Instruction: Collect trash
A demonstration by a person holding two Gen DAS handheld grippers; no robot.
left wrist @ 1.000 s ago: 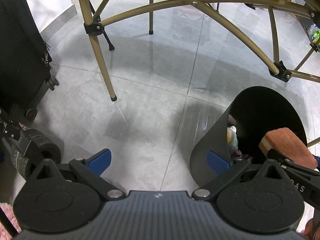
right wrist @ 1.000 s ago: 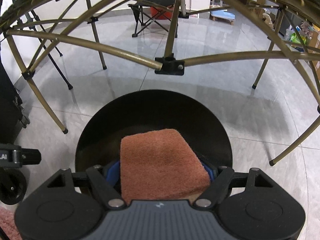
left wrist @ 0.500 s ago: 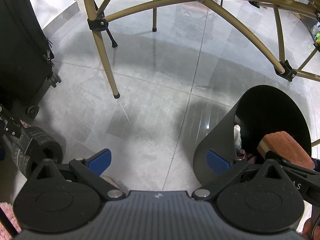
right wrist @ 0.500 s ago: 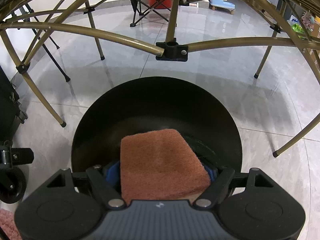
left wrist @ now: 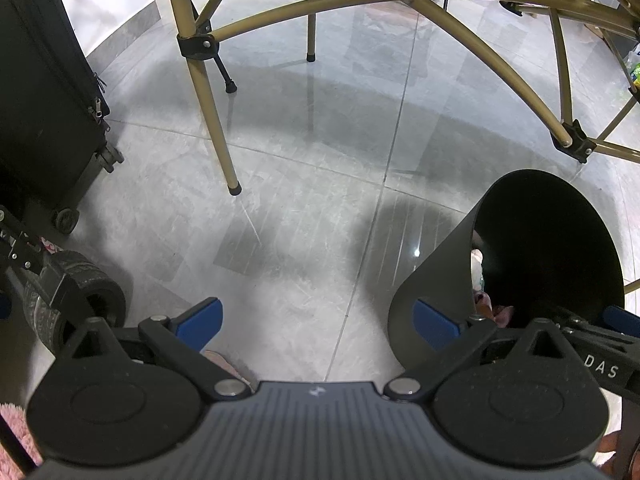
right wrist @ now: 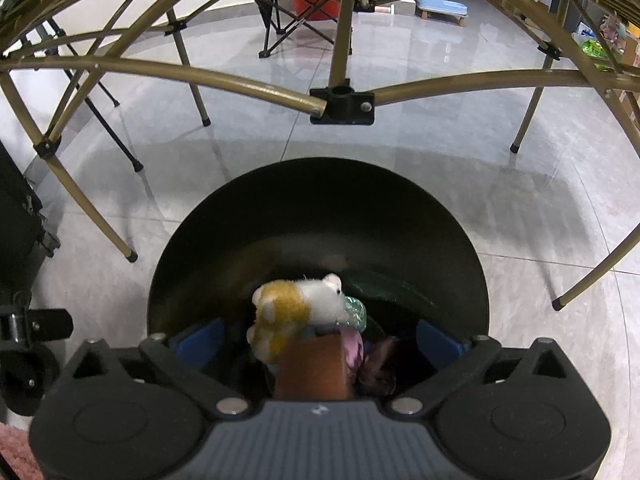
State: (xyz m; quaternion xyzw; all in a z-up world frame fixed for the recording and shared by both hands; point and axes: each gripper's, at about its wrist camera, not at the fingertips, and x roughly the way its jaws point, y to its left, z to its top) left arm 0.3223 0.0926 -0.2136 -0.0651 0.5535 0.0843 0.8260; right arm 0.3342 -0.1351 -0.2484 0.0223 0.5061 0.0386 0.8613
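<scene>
The brown scouring sponge (right wrist: 314, 368) sits inside the black trash bin (right wrist: 320, 208), at about six o'clock in the right wrist view, dropped among the other contents and standing roughly on edge, its upper end against a white-and-tan plush toy (right wrist: 298, 308). The right gripper (right wrist: 320, 336) hangs over the bin mouth with its blue pads spread wide on either side of the sponge and touching nothing, so it is empty and open. The left gripper (left wrist: 318, 320) is likewise spread wide and empty, poised over bare grey tile, with the bin (left wrist: 436, 280) at its three to four o'clock and one pad just beside the outer wall. By its look the sponge is light, soft and springy, with a coarse, fibrous face that should give plenty of friction; it would squash rather than slip, and nothing about it is fragile. If it had to be taken up again, a pinch across its two broad faces near the upper end looks best, since the lower end is buried among a pinkish scrap (right wrist: 354, 350) and a glittery green piece (right wrist: 356, 312). It shows as a rust-brown slab, blurred, its fuzzy texture hard to read here. It appears binned; further trash is not visible in either view.
</scene>
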